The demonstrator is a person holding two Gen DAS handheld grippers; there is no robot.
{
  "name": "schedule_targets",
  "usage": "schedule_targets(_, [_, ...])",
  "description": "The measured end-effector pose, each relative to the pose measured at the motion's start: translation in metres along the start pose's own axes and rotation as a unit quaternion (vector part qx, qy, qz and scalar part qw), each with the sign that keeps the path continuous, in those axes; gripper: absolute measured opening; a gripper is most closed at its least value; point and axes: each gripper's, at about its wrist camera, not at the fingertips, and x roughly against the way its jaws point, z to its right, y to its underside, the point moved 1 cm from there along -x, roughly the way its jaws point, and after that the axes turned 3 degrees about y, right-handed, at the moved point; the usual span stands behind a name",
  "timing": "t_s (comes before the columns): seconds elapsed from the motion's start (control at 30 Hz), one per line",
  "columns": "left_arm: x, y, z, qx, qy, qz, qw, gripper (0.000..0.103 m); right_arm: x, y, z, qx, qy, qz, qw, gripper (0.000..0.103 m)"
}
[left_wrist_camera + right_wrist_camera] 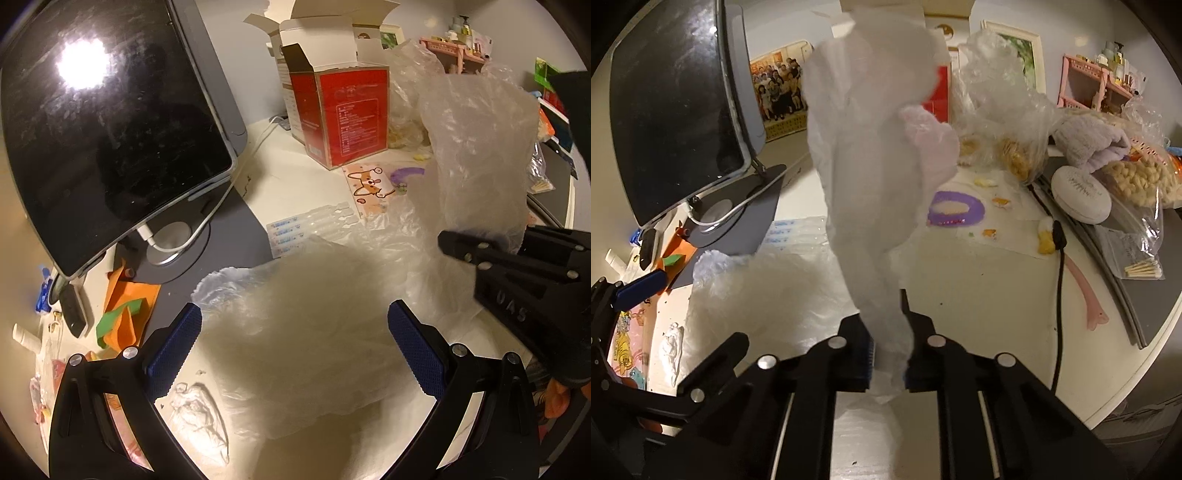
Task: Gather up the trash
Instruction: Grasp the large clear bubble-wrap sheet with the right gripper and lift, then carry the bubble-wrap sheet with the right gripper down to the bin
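Closest to the right wrist camera, the right gripper (886, 354) has its jaws pinching the gathered lower end of a clear plastic bag (871, 155), which rises crumpled and upright from the pinch; in the left wrist view the same bag (476, 147) stands over that gripper (491, 247). Nearest the left wrist camera, the left gripper (295, 347) holds its jaws spread, blue pads well apart, above a second flattened plastic sheet (306, 332) lying on the cream bench (266, 155), and it grips nothing. Just left of that sheet lies a small crumpled white scrap (199, 417). Farther out, on the left, orange and green scraps (123, 314) sit by the grey base of a stand carrying a dark tablet (103, 122) with a white cable plugged in. Mid-bench lie a strip of clear vials (310, 225), a corgi sticker sheet (373, 188) and a purple ring (955, 210), with yellow crumbs scattered near it. On the right, a white oval case (1080, 199) and bags of snacks (1137, 181) rest on a dark laptop. Beyond stand an opened red box (343, 114), more clear bags, a group photo (779, 88), a pink shelf (1089, 85) of bottles and a pale wall.
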Motion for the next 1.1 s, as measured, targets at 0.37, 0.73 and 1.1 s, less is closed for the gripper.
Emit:
schedule_targets(0.37, [0.041, 0.012, 0.002, 0.002, -0.006, 0.024, 0.9997, 0.098, 0.044, 0.004, -0.004, 0.005, 0.001, 0.035, 0.999, 0.011])
schedule_targets(0.73, [0.102, 0.043, -0.015, 0.015, -0.022, 0.048, 0.9985, 0.098, 0.099, 0.026, -0.029, 0.024, -0.01, 0.062, 0.998, 0.011])
schedule_targets(1.1, [0.171, 0.102, -0.039, 0.043, -0.04, 0.066, 0.9961, 0.098, 0.165, 0.062, -0.08, 0.061, -0.035, 0.091, 0.993, 0.011])
